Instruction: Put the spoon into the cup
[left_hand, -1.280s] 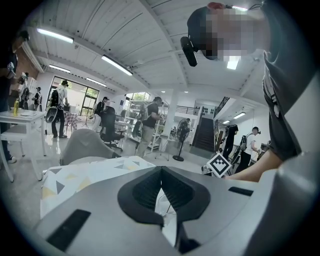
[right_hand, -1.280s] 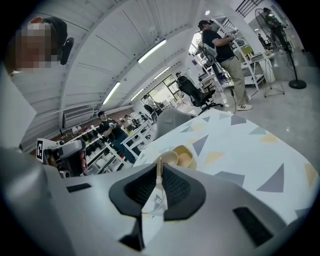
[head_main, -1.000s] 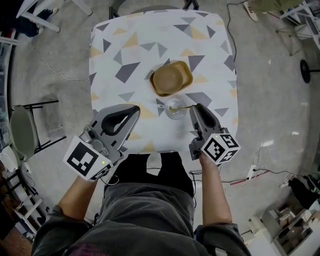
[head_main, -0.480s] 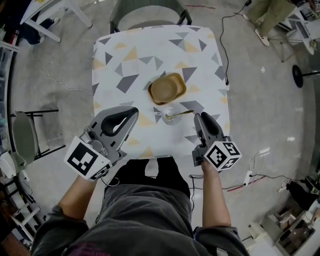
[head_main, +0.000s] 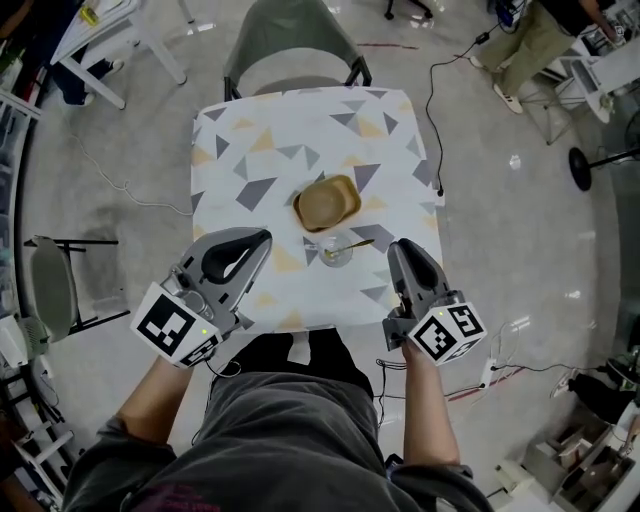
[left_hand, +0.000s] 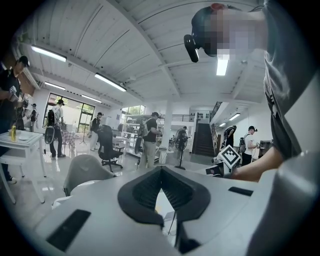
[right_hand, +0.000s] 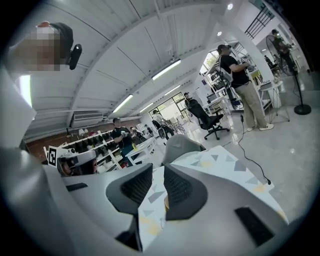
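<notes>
A clear glass cup (head_main: 336, 251) stands on the patterned tablecloth (head_main: 250, 150), just in front of a brown bowl (head_main: 327, 203). The spoon (head_main: 352, 244) rests in the cup with its handle sticking out to the right. My left gripper (head_main: 265, 237) hangs above the table's near left part, jaws together with nothing in them (left_hand: 161, 169). My right gripper (head_main: 398, 248) is to the right of the cup and clear of it. Its jaws (right_hand: 158, 167) are closing with a narrow gap and nothing between them.
A grey chair (head_main: 290, 40) stands at the table's far side and another chair (head_main: 45, 280) at the left on the floor. Cables (head_main: 435, 110) trail over the floor on the right. Several people stand about the hall (right_hand: 240, 85).
Both grippers have risen from the table and the table looks smaller and farther below. The right gripper has drawn away from the cup. The spoon stays in the cup.
</notes>
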